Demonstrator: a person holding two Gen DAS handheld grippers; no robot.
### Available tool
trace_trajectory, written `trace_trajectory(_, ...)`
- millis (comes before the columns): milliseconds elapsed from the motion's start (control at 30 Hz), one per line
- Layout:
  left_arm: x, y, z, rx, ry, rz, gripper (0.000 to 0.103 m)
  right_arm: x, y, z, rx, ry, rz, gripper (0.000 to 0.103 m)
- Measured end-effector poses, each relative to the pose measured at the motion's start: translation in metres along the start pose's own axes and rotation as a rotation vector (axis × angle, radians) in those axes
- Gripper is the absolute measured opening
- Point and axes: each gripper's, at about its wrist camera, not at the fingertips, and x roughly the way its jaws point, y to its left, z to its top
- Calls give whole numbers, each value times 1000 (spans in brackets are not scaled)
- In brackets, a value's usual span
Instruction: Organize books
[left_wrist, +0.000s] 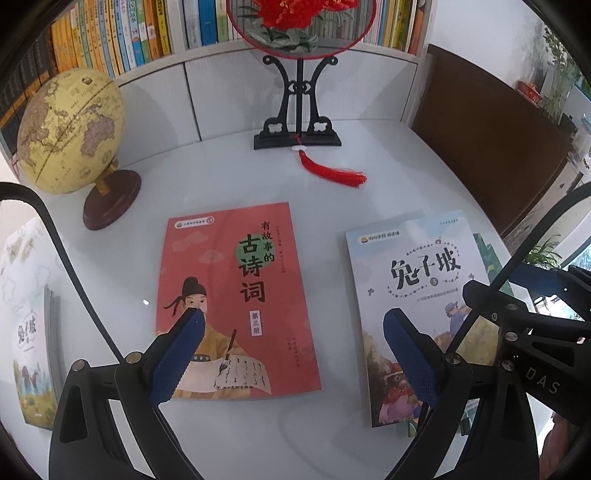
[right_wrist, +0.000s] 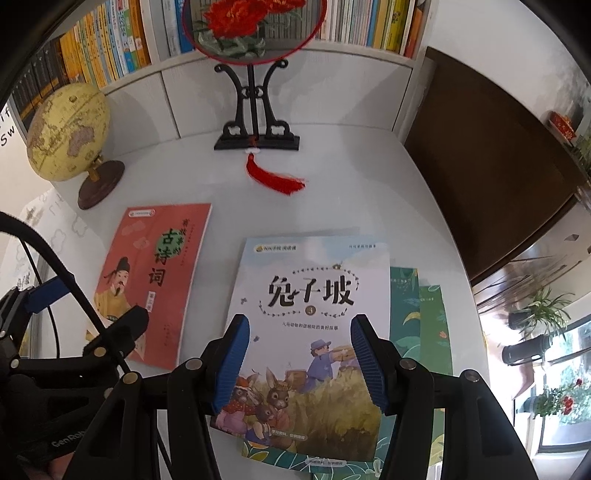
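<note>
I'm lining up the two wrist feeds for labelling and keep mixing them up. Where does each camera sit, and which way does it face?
Left wrist: on the left gripper, angled down at the red book; its open blue fingers show, the right gripper at the right edge.
Right wrist: on the right gripper, angled down over the pale blue book atop green books; open fingers show, the left gripper at left.
Shared: both books, globe, fan stand, bookshelf.
</note>
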Motion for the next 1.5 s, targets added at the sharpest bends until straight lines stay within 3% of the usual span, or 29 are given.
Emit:
trace_trajectory(667, 19, -4, -5, 18, 32, -29, 96, 15, -4, -6, 6, 38, -17, 56)
trace_trajectory(900, 61, -15, -20, 36, 127, -143, 92, 41, -49, -33, 41, 91, -55, 56)
trace_trajectory(1000, 80, -22, -24, 11, 178, -223, 89, 45, -70, -42, 95, 75, -10, 55)
trace_trajectory(1133, 89, -34, -28, 11, 189, -271, 86, 52, -83, -50, 168, 65, 69, 55)
trace_trajectory(1500, 94, -47, -29, 29, 184, -289, 86, 67, -78, -55, 179, 41, 105, 54)
